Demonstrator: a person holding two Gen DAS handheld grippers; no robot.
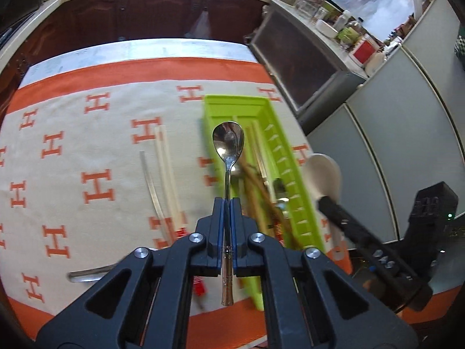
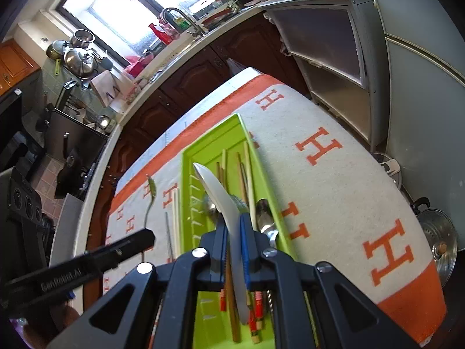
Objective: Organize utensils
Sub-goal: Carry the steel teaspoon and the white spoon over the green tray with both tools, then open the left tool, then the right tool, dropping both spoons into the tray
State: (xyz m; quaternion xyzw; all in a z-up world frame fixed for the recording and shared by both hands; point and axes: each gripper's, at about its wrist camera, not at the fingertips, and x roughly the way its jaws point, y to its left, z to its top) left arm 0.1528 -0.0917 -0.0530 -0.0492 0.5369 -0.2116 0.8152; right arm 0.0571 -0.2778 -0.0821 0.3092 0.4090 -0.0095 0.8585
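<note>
My left gripper [image 1: 228,203] is shut on the handle of a metal spoon [image 1: 228,141], held up above the cloth with its bowl pointing away, next to the lime green utensil tray [image 1: 235,104]. My right gripper [image 2: 234,224] is shut on a white spoon [image 2: 218,195], seen edge-on above the tray [image 2: 212,142]. The tray holds wooden chopsticks [image 2: 223,165] and metal spoons [image 2: 266,215]. In the left wrist view the white spoon [image 1: 324,174] hangs just right of the tray in the right gripper [image 1: 328,206]. The left gripper [image 2: 149,237] shows at the lower left of the right wrist view.
On the orange-and-cream cloth [image 1: 87,145] left of the tray lie white chopsticks [image 1: 165,171], a thin metal utensil [image 1: 149,183] and another metal utensil [image 1: 87,274]. Dark cabinets [image 1: 145,11] stand beyond the table, grey cupboards [image 1: 407,133] to the right. A steel pot [image 2: 436,232] sits on the floor.
</note>
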